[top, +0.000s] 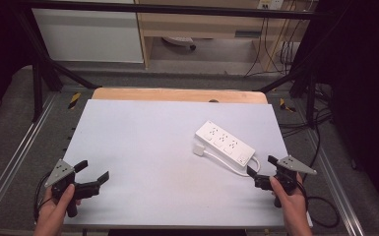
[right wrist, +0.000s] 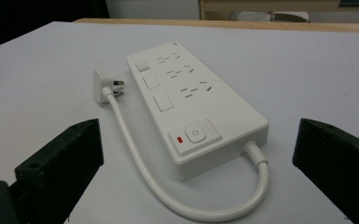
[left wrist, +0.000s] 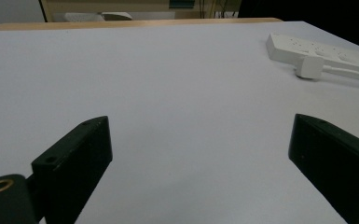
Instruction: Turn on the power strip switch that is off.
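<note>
Power strip [right wrist: 200, 112] (its plug [right wrist: 103, 85] beside it) lies just before the wide-open right gripper [right wrist: 196, 168]; left gripper [left wrist: 200, 163] likewise wide.

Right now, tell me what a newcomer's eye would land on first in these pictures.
First, the white power strip lying slantwise on the right half of the pale table, its cord looping back to a plug lying beside it. Then the two black grippers at the near edge: the left gripper open over bare table, the right gripper open and facing the strip's switch end.
</note>
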### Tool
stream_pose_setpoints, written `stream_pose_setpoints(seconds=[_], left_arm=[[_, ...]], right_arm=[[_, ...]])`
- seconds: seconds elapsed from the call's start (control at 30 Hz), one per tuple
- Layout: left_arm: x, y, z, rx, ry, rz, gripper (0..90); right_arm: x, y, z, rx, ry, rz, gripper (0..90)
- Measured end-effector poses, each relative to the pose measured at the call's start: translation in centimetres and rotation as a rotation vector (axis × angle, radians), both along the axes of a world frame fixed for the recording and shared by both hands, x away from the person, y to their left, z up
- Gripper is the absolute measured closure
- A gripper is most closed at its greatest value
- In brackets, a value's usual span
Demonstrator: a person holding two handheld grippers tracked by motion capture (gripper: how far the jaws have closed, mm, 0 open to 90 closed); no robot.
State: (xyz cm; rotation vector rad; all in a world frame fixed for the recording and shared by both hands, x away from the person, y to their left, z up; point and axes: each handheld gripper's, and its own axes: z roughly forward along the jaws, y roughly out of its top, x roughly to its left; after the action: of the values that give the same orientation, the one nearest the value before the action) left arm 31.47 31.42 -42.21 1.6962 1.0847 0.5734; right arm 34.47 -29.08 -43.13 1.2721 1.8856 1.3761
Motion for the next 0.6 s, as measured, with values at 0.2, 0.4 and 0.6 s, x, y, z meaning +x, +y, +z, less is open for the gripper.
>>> stream_pose_setpoints(seconds=[0.2, 0.4, 0.6], left_arm=[[0.0, -0.1, -0.1, 0.000, 0.003, 0.000, 6.1], [-0.1, 0.0, -0.1, -0.005, 0.002, 0.006, 6.1], [0.0, 0.0, -0.2, 0.001, 0.007, 0.010, 6.1]], right_arm=[[0.4, 0.9, 1.1, -0.015, -0.012, 0.028, 1.9], [0.8, 1.6, 1.7, -0.027, -0.016, 0.061, 3.2], [1.5, 2.0, 2.1, -0.024, -0.032, 0.062, 3.4]])
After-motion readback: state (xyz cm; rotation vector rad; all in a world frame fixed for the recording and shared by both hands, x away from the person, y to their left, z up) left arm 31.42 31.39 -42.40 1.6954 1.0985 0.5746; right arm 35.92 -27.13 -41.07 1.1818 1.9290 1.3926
